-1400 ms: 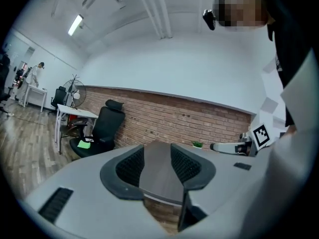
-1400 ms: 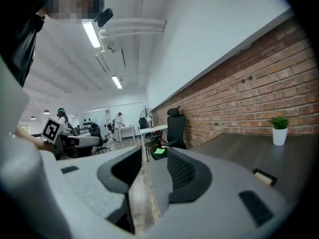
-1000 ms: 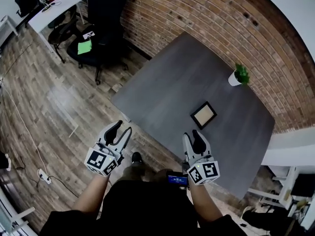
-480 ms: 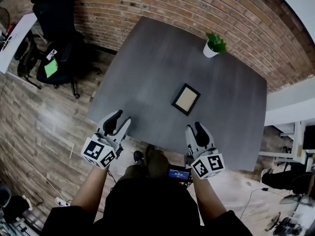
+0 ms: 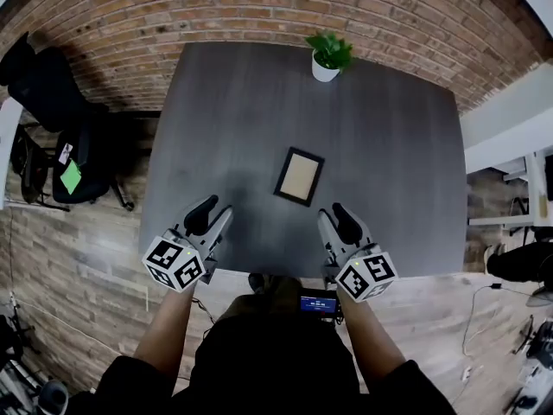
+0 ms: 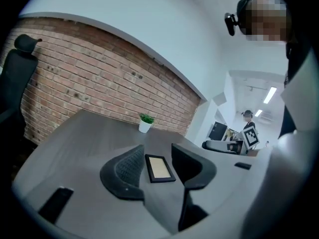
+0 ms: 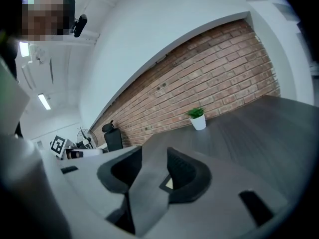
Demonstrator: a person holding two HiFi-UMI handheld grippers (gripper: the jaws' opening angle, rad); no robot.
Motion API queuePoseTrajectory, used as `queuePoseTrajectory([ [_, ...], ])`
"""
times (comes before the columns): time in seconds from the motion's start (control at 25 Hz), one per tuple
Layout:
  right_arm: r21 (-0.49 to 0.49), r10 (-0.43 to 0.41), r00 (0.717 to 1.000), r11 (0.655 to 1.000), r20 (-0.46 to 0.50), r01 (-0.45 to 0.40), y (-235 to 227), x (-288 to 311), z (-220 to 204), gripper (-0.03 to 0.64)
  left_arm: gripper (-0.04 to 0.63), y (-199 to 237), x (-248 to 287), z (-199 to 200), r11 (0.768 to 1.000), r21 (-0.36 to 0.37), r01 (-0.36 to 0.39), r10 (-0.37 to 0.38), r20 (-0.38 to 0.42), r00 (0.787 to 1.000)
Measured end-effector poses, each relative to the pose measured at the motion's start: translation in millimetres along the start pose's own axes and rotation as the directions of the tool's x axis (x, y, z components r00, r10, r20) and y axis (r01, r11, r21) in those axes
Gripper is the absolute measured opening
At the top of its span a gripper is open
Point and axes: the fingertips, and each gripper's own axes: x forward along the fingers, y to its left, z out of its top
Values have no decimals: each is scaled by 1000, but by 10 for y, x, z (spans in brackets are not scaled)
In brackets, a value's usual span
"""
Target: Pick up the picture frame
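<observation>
Right tool (image 5: pixel 329 212) swung over near table (image 5: pixel 389 145) edge, near picture frame (image 5: pixel 299 176).

Left gripper (image 5: pixel 220 205) widening, empty (right (image 5: pixel 330 211) agape)

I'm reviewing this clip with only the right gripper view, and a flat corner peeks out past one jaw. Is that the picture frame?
Observer: Yes. The head view shows the picture frame lying flat on the table, well short of the potted plant.
Operator: Is a gripper touching it?
Observer: No. The left gripper and the right gripper are at the table's near edge, both apart from the frame.
Operator: How do the left jaws stand?
Observer: In the left gripper view they are apart, have just been opening, and grip nothing. The frame lies beyond them on the table.
</observation>
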Motion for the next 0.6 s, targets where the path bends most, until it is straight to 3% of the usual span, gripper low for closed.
queuePoseTrajectory([
  [0.2, 68, -19, 1000, 998, -22, 21, -300, 130, -4, 163, 160, -20, 480, -99, 998, -25, 50, -52, -116, 992],
  [0.6, 189, -40, 997, 981, -69, 52, -729, 445, -228, 163, 173, -7, 1272, -369, 996, -31, 83, -88, -268, 959],
])
